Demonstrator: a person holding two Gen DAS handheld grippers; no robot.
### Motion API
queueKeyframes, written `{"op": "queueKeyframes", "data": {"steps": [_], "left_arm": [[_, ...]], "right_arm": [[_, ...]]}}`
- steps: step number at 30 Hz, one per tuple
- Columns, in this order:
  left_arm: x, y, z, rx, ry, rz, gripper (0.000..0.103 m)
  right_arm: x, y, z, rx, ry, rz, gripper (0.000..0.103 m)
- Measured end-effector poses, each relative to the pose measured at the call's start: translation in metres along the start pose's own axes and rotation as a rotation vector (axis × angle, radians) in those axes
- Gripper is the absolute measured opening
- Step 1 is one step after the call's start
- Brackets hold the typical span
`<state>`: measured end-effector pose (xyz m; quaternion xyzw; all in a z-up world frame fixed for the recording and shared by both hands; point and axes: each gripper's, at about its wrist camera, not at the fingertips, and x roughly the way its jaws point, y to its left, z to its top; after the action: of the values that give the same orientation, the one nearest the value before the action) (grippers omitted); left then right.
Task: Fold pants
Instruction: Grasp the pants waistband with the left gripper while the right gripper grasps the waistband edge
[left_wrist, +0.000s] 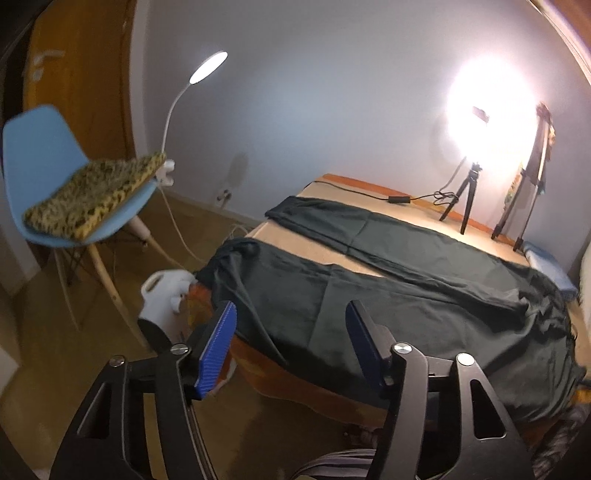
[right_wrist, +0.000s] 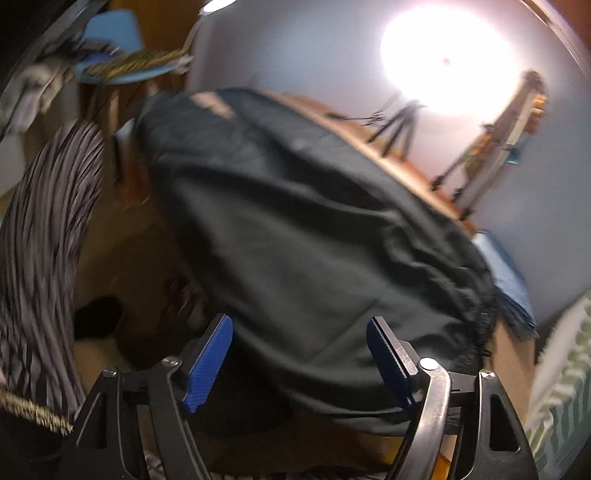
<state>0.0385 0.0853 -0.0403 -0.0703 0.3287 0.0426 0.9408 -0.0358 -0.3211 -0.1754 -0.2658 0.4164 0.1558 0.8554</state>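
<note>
Left wrist view: dark pants (left_wrist: 388, 291) are spread flat across the worktop (left_wrist: 332, 188), one leg end hanging off the near corner. Left gripper (left_wrist: 291, 339) jaws sit partly open above that leg, holding nothing. A blue chair (left_wrist: 40, 158) with a leopard cushion (left_wrist: 96, 195), a clip lamp (left_wrist: 208, 66) and a ring light (left_wrist: 491, 103) stand around.

Right wrist view, blurry: right gripper (right_wrist: 301, 354) jaws gape over the waist end, empty. No readable writing.

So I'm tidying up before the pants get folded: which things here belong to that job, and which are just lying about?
For the job:
pants
table
left gripper
right gripper

Lying about:
blue chair
patterned cushion
desk lamp
ring light
blue cloth
</note>
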Motion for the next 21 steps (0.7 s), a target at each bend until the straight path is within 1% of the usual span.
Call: {"op": "queueKeyframes", "data": {"steps": [2,7,11,16,19,21], "left_arm": [[0.005,0.007,0.0,-0.028,0.015,-0.009,0.06],[0.018,0.017,-0.001,-0.037,0.06,0.026,0.059],[0.033,0.033,0.002,-0.087,0.091,0.028,0.059],[0.061,0.049,0.006,-0.125,0.129,0.026,0.059],[0.083,0.059,0.007,-0.144,0.15,0.038,0.059],[0.101,0.071,0.006,-0.186,0.168,0.038,0.059]], "right_arm": [[0.01,0.01,-0.002,-0.041,0.022,0.019,0.072],[0.037,0.029,0.003,-0.106,0.079,0.016,0.072],[0.05,0.047,0.007,-0.2,0.093,-0.01,0.072],[0.065,0.06,0.011,-0.264,0.111,-0.021,0.072],[0.073,0.068,0.011,-0.32,0.123,-0.05,0.072],[0.077,0.073,0.011,-0.355,0.124,-0.072,0.074]]}}
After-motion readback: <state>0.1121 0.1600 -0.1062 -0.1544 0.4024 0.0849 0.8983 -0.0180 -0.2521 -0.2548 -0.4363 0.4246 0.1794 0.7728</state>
